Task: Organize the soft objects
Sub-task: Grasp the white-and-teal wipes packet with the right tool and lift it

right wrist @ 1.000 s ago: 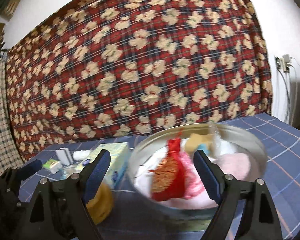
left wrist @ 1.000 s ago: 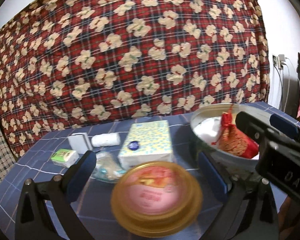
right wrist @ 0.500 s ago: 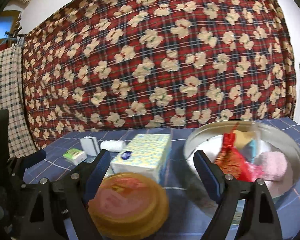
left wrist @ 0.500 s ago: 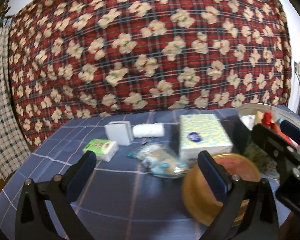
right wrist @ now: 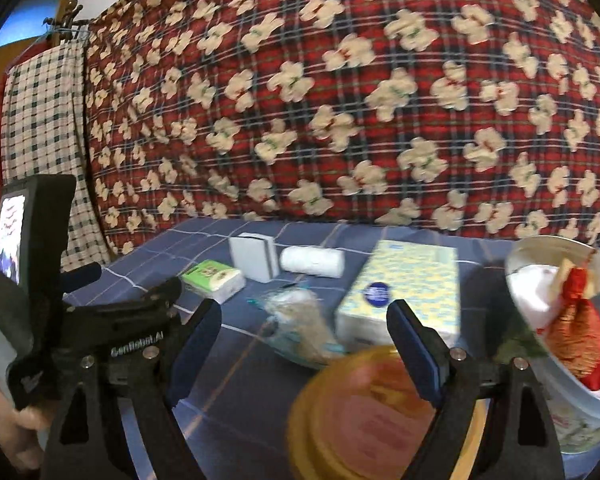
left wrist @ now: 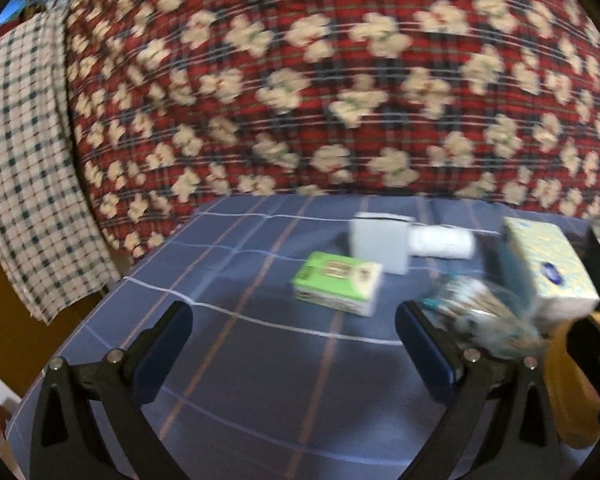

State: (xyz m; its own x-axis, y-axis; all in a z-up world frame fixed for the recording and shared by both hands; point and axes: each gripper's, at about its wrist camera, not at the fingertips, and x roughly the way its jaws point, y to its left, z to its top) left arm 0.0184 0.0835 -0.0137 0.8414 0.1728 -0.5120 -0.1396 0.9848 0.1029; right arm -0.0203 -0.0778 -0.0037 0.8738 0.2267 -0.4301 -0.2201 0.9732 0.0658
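Two grippers are in your hands, and both are wide apart and hold nothing. Your left gripper (left wrist: 292, 344) hangs over the blue cloth (left wrist: 236, 360), near the green tissue pack (left wrist: 337, 288). Your right gripper (right wrist: 304, 344) hangs above the yellow lid (right wrist: 360, 420) and the crinkly bag (right wrist: 300, 328). The red pouch (right wrist: 580, 340) sits in the bowl (right wrist: 580, 420) on the right, beside the tissue box (right wrist: 404, 292).
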